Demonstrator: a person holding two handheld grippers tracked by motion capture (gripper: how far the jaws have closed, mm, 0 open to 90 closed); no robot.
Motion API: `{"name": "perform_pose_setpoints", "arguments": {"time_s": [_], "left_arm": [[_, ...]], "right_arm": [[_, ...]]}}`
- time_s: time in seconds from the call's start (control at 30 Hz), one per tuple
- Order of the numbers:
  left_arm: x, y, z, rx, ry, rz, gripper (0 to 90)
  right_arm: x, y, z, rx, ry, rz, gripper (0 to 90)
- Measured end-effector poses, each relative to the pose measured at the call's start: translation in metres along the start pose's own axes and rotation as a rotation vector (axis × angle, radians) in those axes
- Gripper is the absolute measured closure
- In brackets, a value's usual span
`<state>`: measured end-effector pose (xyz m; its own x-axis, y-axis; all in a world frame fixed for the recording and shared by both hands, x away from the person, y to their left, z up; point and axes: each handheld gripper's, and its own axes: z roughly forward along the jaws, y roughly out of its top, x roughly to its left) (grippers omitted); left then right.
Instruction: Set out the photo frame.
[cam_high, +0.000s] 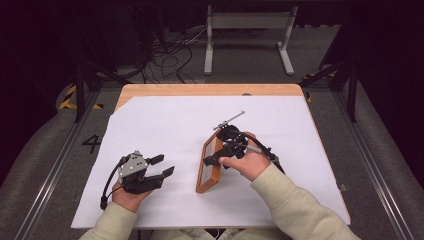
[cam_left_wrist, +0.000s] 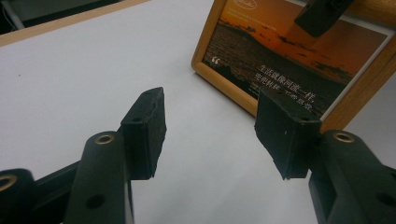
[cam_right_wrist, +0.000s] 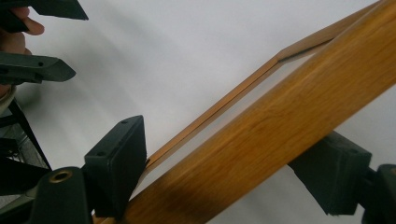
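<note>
A wooden photo frame (cam_high: 207, 172) holding a sunset picture stands on its long edge on the white sheet, right of centre. My right gripper (cam_high: 209, 159) straddles its top rail, one jaw in front of the glass and one behind. In the right gripper view the rail (cam_right_wrist: 289, 107) runs between the jaws of that gripper (cam_right_wrist: 224, 168), with both pads against it. My left gripper (cam_high: 167, 164) rests low at the left, open and empty, pointing at the frame. In the left gripper view the frame (cam_left_wrist: 280, 60) stands beyond the open left gripper (cam_left_wrist: 210, 126).
A white sheet (cam_high: 175, 115) covers most of the wooden table (cam_high: 210, 90). A thin grey rod (cam_high: 230, 120) shows just beyond my right hand. Past the table's far edge are cables and a white stand (cam_high: 247, 22) on the floor.
</note>
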<state>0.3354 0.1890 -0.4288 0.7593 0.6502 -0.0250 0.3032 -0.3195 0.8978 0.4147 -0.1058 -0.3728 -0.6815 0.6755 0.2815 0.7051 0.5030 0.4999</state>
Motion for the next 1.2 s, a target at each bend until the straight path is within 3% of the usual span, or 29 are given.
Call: {"name": "perform_pose_setpoints", "arguments": {"time_s": [0.33,0.57,0.77,0.9,1.0,1.1,1.2], "left_arm": [[0.000,0.000,0.000,-0.002,0.001,0.001,43.3],[0.000,0.000,0.000,-0.001,0.000,0.000,43.3],[0.000,0.000,0.000,-0.002,0.001,0.001,43.3],[0.000,0.000,-0.001,-0.003,0.001,0.002,43.4],[0.000,0.000,-0.001,-0.004,0.002,0.001,43.3],[0.000,0.000,-0.001,-0.004,0.002,0.002,43.4],[0.000,0.000,-0.001,-0.005,0.002,0.001,43.4]], "right_arm": [[0.001,0.002,0.014,0.075,-0.002,-0.001,23.0],[0.002,0.002,0.015,0.082,-0.001,0.010,27.7],[0.002,0.002,0.012,0.076,-0.014,0.039,44.7],[0.002,0.004,0.011,0.080,-0.033,0.037,48.7],[0.001,0.007,0.007,0.095,-0.033,0.037,63.2],[0.000,0.007,0.006,0.104,-0.029,0.039,64.6],[-0.003,0.009,0.004,0.118,0.004,0.042,67.2]]}}
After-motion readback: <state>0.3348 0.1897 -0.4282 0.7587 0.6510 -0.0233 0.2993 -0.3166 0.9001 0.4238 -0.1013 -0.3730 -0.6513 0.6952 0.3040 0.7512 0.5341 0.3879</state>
